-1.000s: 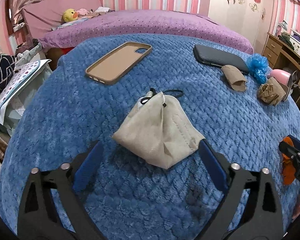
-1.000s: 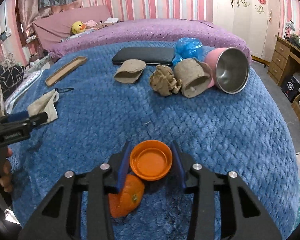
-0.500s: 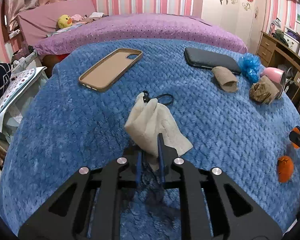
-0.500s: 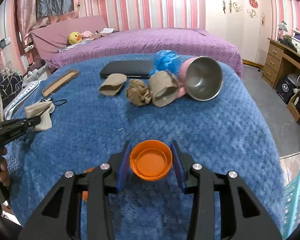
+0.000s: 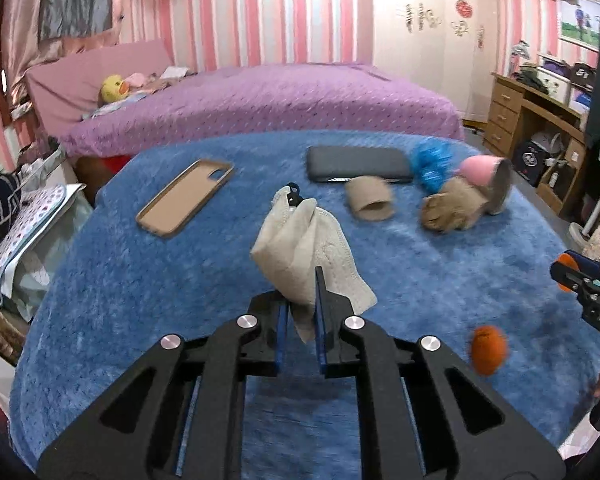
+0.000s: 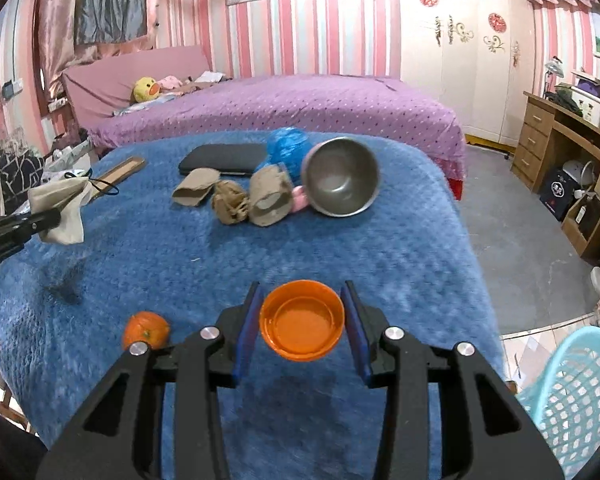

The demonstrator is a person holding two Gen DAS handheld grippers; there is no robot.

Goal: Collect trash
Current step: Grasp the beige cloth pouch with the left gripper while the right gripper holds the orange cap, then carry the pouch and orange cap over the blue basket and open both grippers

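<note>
On the far left of the blue quilted blanket (image 5: 148, 280) lies a tan rectangular phone case (image 5: 186, 197), flat and face up. Just right of it, the left gripper (image 5: 301, 312) has its blue-padded jaws pressed together on the lower corner of a crumpled beige fabric face mask (image 5: 304, 248) with a black ear loop; the mask is lifted clear of the blanket, as the right wrist view shows it (image 6: 62, 208) hanging in the air above its shadow.

Further right, toward the far edge, lies a dark grey flat rectangular case (image 5: 360, 163). In front of it rests a flattened brown cardboard tube (image 5: 370, 199), then a crumpled brown paper wad (image 6: 230, 202) and a second, wider brown cardboard tube (image 6: 270, 196), the three lying close beside one another. Behind them sits a scrunched blue plastic bag (image 6: 288, 150), and beside that a pink cup with a steel inside (image 6: 340, 182), tipped on its side with its mouth toward the right wrist camera.

Near the front edge a small orange fruit (image 6: 146, 330) rests on the blanket. Just right of it, the right gripper (image 6: 302, 320) pinches a round orange plastic lid (image 6: 302, 320) between its pads, held above the blanket. At the far right, on the floor, stands a light blue plastic lattice basket (image 6: 572, 400).
</note>
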